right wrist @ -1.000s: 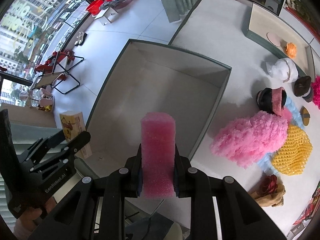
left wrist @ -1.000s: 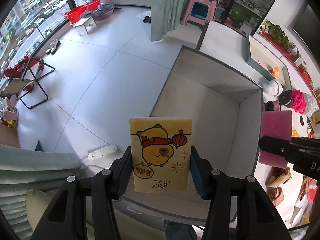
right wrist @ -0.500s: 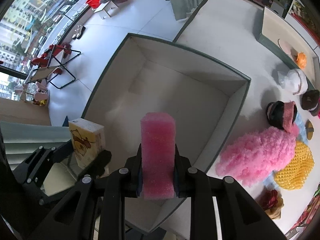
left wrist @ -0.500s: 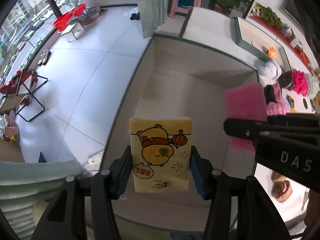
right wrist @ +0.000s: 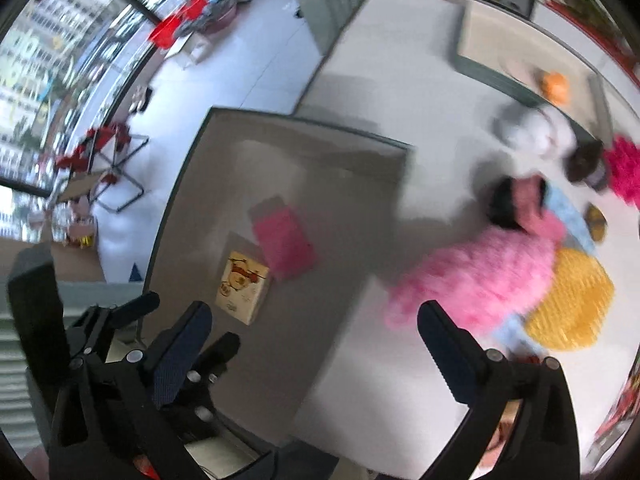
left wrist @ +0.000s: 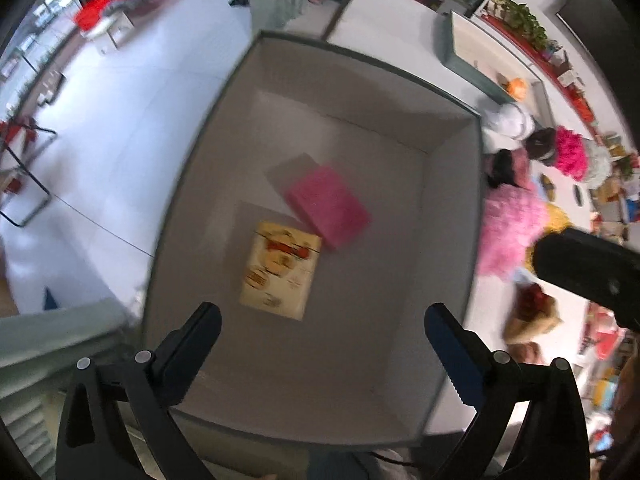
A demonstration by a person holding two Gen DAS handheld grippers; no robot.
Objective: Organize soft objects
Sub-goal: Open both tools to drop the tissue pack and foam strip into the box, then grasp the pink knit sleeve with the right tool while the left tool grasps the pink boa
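A yellow cartoon-print pack (left wrist: pixel 281 269) and a pink sponge block (left wrist: pixel 328 208) lie side by side on the floor of a large grey box (left wrist: pixel 224 92). Both also show in the right wrist view, the pack (right wrist: pixel 242 287) and the sponge (right wrist: pixel 285 243). My left gripper (left wrist: pixel 322 324) is open and empty above the box's near edge. My right gripper (right wrist: pixel 314 322) is open and empty, over the box's right wall; the view is blurred.
On the white table right of the box lie a fluffy pink object (right wrist: pixel 476 276), a yellow mesh object (right wrist: pixel 572 304), a black-and-pink item (right wrist: pixel 516 200) and a white item (right wrist: pixel 536 132). A shallow tray (right wrist: pixel 500 76) holds an orange thing. The floor drops off left of the box.
Both grippers have opened. The yellow pack and the pink sponge have dropped from them into the box. The right gripper has swung toward the right, over the table.
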